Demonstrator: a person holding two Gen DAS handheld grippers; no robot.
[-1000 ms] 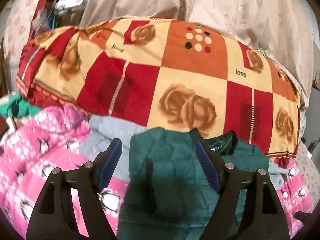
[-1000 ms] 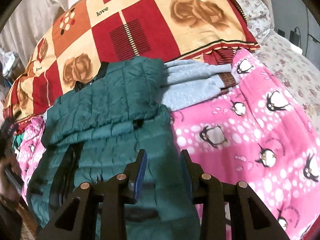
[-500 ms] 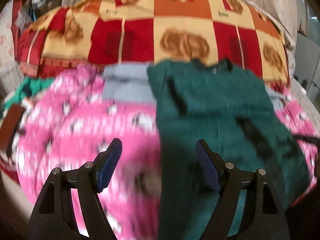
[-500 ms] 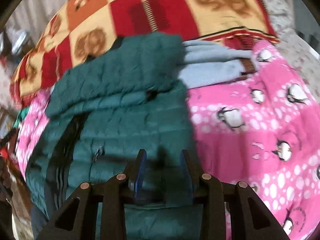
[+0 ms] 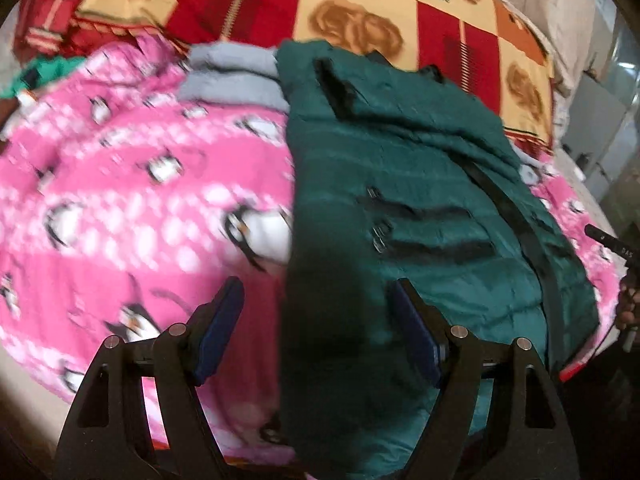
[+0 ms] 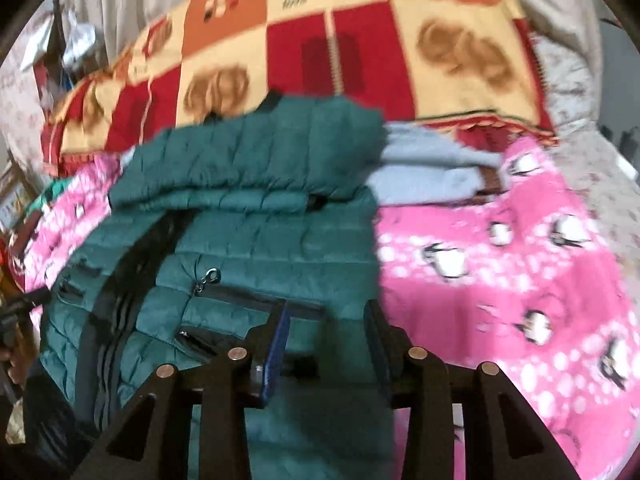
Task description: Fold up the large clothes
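Now: green quilted jacket (image 6: 256, 240) lying on the pink penguin blanket (image 5: 120, 200).
My left gripper (image 5: 316, 328) hovers spread above its edge; my right gripper (image 6: 326, 336) is opening, jacket fabric between its jaws.

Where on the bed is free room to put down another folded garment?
On the pink penguin-print fleece blanket, between the green quilted puffer jacket and the bed's edge. It is crowded near the folded grey garment and checked red-and-yellow rose quilt.
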